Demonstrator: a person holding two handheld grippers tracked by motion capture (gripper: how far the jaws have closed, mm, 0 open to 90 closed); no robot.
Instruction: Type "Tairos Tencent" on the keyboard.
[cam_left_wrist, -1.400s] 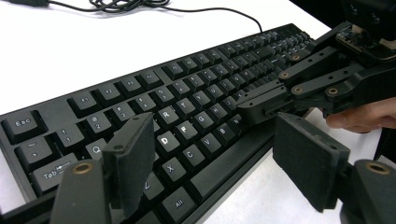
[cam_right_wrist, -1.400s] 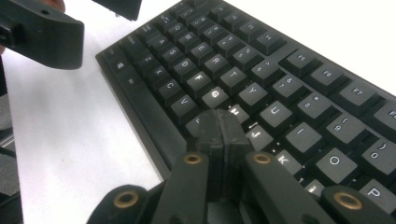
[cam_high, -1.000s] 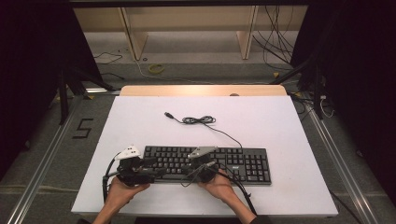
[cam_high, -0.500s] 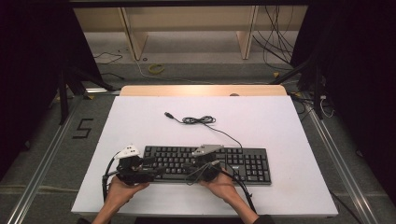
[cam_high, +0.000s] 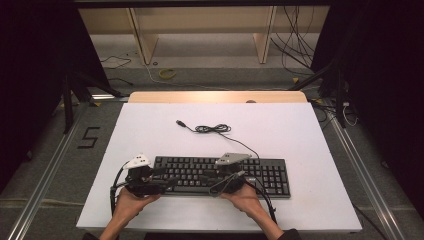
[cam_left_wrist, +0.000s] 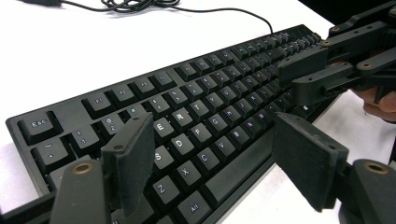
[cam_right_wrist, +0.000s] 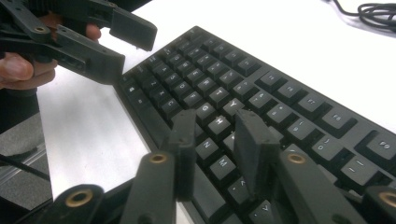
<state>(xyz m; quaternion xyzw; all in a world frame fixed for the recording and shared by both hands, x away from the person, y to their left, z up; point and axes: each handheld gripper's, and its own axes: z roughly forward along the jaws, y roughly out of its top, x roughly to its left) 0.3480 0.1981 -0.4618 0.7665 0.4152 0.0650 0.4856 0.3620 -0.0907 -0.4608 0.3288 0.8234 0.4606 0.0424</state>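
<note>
White tabletop (cam_high: 300, 135) is carrying a black keyboard (cam_high: 265, 175) along its near edge, its unplugged cable (cam_high: 212, 129) lying coiled behind it. Both grippers are hanging over the keys. The left gripper (cam_left_wrist: 212, 161) is holding its jaws wide apart above the left letter rows and the space bar, gripping nothing. The right gripper (cam_right_wrist: 215, 154) is keeping its jaws closer together — a narrow gap showing between them — over the keys around H and N; whether a tip is touching a key, I cannot tell. Judging by this, the work is looking like key pressing or probing, and it is sitting at an early or middle stage — no key is visibly pushed down, and nothing is being lifted. The keyboard is lying flat and square to the table edge.
</note>
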